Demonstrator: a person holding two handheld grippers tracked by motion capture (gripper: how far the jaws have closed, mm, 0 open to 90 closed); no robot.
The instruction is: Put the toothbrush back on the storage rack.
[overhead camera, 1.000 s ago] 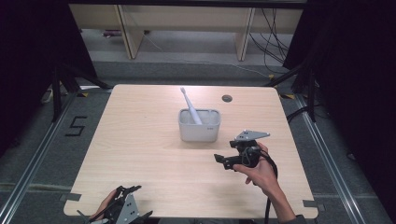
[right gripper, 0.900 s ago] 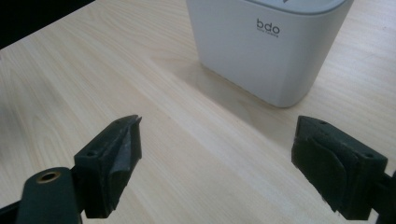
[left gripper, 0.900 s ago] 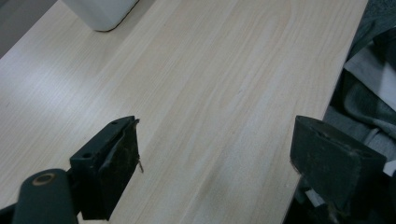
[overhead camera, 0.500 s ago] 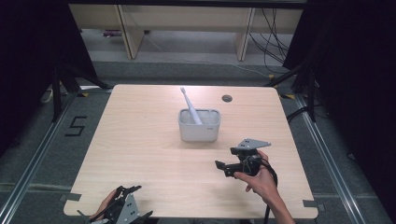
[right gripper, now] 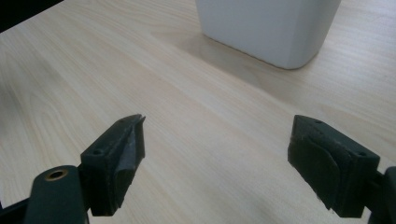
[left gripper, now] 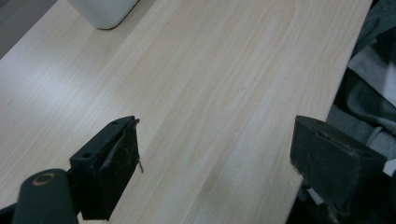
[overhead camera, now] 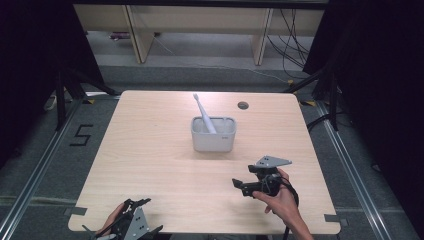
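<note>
Placing step judged complete: white plastic toothbrush (overhead camera: 203,113) stood in white rectangular holder (overhead camera: 213,140); both grippers, right gripper (overhead camera: 243,185) and left gripper (overhead camera: 134,209), gaped empty; next, retreat

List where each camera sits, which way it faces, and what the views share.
High view: above the table's near side, looking forward and down on the light wooden table; both hands and grippers show, left gripper, right gripper.
Left gripper view: rides the left gripper, over the table's near edge; open jaws.
Right gripper view: rides the right gripper, facing the white rounded plastic holder; open jaws.
Shared: all three show that holder; the high view shows a white toothbrush in it.
</note>
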